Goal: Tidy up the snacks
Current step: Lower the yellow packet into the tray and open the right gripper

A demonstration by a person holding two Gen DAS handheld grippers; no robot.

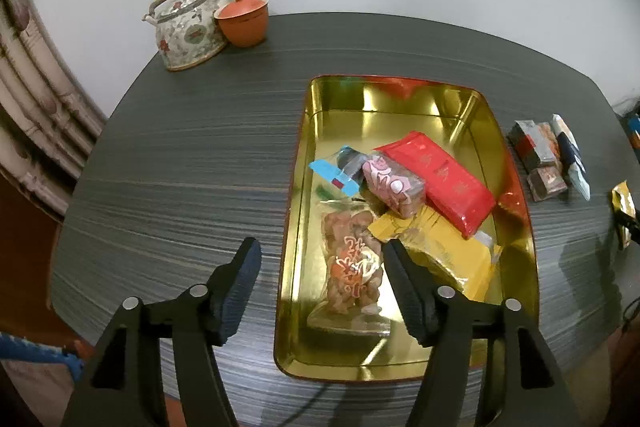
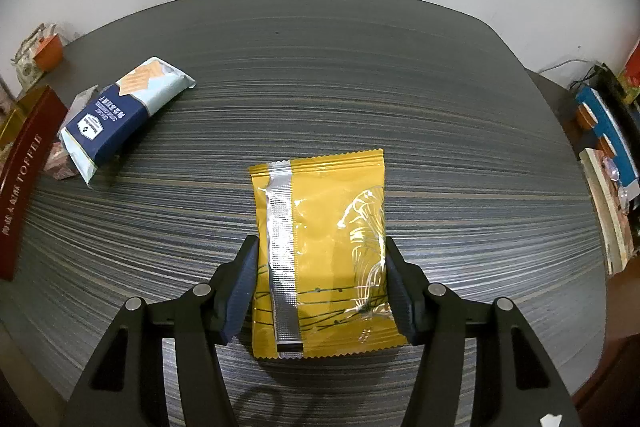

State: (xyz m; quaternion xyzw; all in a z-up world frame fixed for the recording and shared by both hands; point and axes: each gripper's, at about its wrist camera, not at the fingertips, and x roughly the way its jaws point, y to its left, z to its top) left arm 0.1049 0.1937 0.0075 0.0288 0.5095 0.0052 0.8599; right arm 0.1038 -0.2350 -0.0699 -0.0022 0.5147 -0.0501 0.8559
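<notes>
The far end of the gold tin (image 1: 516, 163) shows only reflections, so what the red and green smears on its wall belong to cannot be told, and its near rim is partly covered by the black arms of the left gripper (image 1: 320, 263). That gripper hangs over the near left corner of the tin with its jaws apart and nothing between them; the clear bag of nuts (image 1: 352, 267) lies flat on the tin floor below the gap. In the tin also lie a yellow packet (image 1: 444, 251), a red packet (image 1: 440, 179) across it, a pink-printed packet (image 1: 394, 183) and a blue-edged clear wrapper (image 1: 340, 171), overlapping so that none shows whole. The small dark wrapped snacks (image 1: 540, 155) right of the tin are blurred and their print is unreadable. The left view alone shows the floral teapot (image 1: 188, 27) and the orange lidded cup (image 1: 244, 21) touching it at the table's (image 1: 180, 167) far corner. The right view alone shows the right gripper (image 2: 320, 263) with a yellow pouch (image 2: 324, 247) between its fingers, both pads against the pouch's side edges, the pouch's near end lying on the table; a blue and white packet (image 2: 120, 111) lies well apart at the left, and the tin's dark red outer wall (image 2: 24, 187) is cut off by the picture's edge
</notes>
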